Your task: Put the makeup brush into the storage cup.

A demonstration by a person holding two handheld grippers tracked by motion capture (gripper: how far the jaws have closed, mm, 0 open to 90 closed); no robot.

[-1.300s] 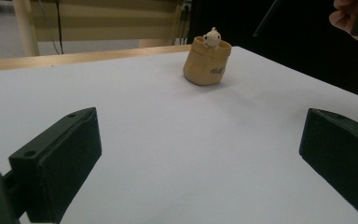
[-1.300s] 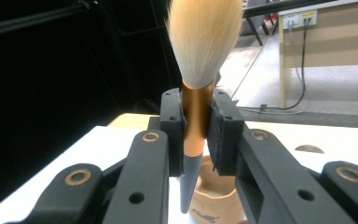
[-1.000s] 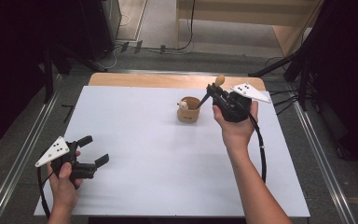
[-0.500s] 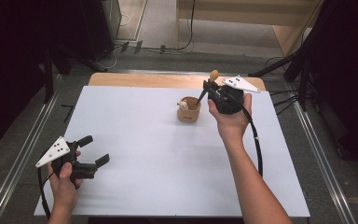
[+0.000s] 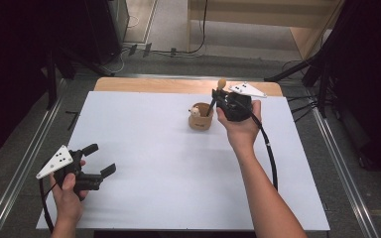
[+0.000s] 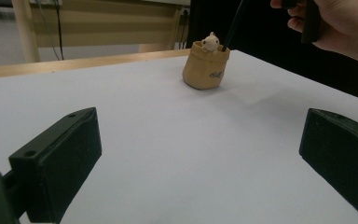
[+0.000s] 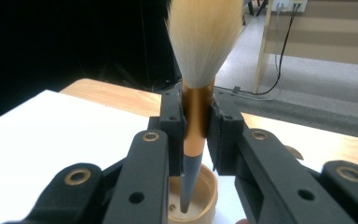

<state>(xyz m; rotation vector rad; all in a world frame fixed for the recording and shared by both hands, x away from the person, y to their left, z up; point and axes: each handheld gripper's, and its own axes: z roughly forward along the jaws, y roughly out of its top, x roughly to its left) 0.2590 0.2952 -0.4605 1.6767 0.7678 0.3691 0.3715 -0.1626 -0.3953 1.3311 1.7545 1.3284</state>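
Observation:
A small tan cup point(image 5: 200, 120) with a pale toy figure point(image 5: 195, 111) in it stands on the far middle of the white table point(image 5: 154, 163). My right gripper point(image 5: 217, 97) is shut on the copper collar of a makeup brush point(image 5: 222, 84). The brush stands bristles up, and its dark handle tip reaches down into the cup. In the right gripper view, the pads of the right gripper point(image 7: 196, 126) clamp the brush point(image 7: 203, 51) above the cup point(image 7: 204, 198). My left gripper point(image 5: 100, 158) rests open at the near left, far from the cup point(image 6: 206, 65).
A bare wooden strip point(image 5: 144, 85) runs along the table's far edge. Metal rails point(image 5: 27, 158) flank the table on both sides. The right gripper's cable point(image 5: 270, 158) trails along the right forearm. Cables lie on the floor beyond the table.
The right hand has moved left and down with the brush, so the handle tip now sits inside the cup. The left hand has stayed still.

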